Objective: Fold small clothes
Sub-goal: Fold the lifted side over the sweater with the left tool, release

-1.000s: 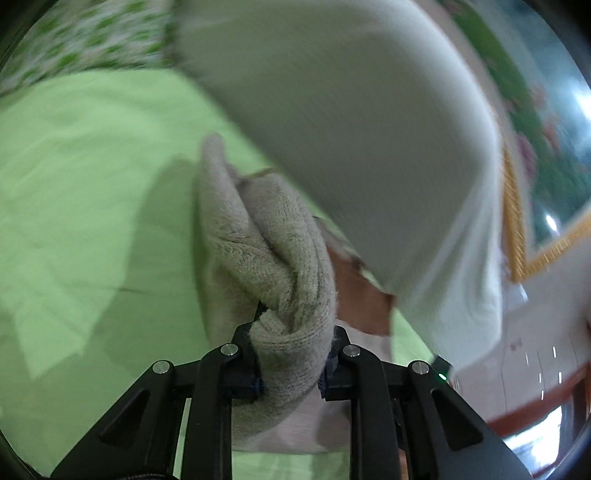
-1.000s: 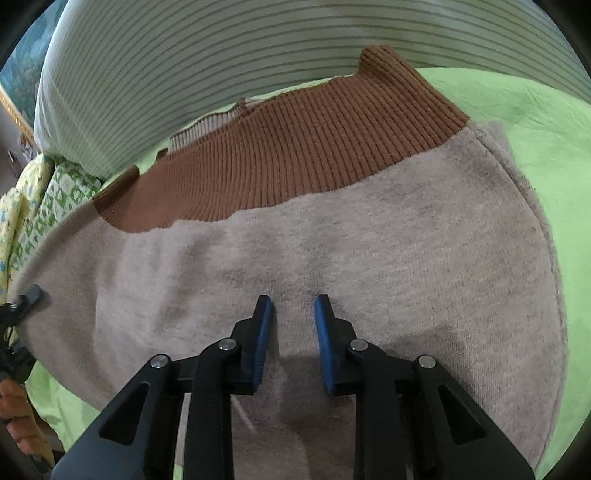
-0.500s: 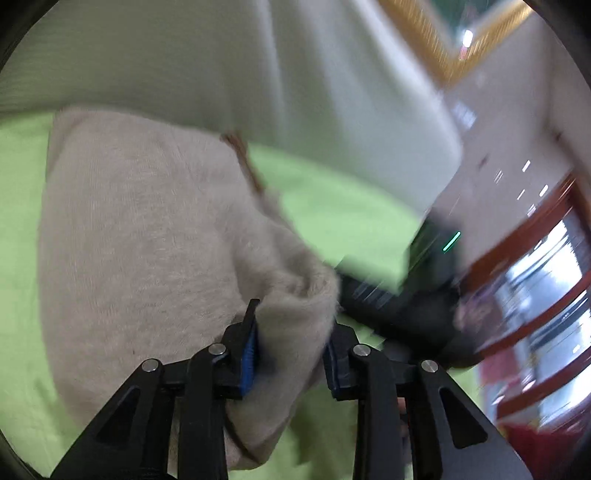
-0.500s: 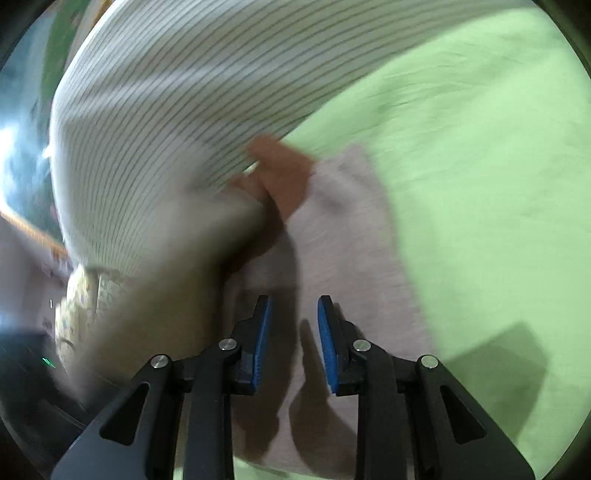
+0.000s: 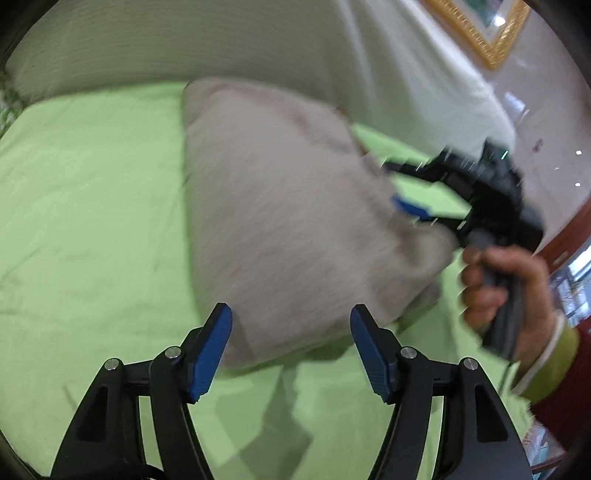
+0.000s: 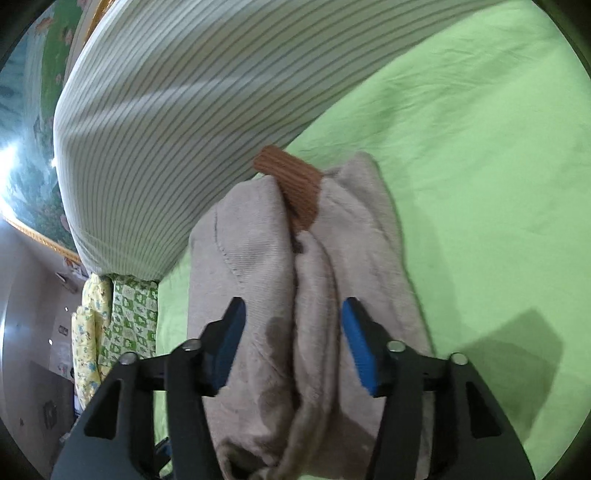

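A small beige knitted sweater (image 5: 288,206) with a brown ribbed band (image 6: 295,184) lies folded in layers on the green sheet (image 5: 85,206). My left gripper (image 5: 291,343) is open and empty, its blue pads just short of the sweater's near edge. My right gripper (image 6: 293,339) is open around the sweater's bunched folds, which pass between its pads. In the left wrist view the right gripper (image 5: 424,206) shows at the sweater's right side, held by a hand (image 5: 495,288). That view is motion-blurred.
A large striped white cushion (image 6: 207,96) lies along the far side of the bed, touching the sweater's far edge. Patterned yellow and green bedding (image 6: 110,321) sits at the left. A gold-framed picture (image 5: 476,33) hangs on the wall.
My left gripper has let go of the sweater and opened wide. My right gripper has opened from a narrow gap and now straddles the bunched folds. The sweater has settled folded on the sheet.
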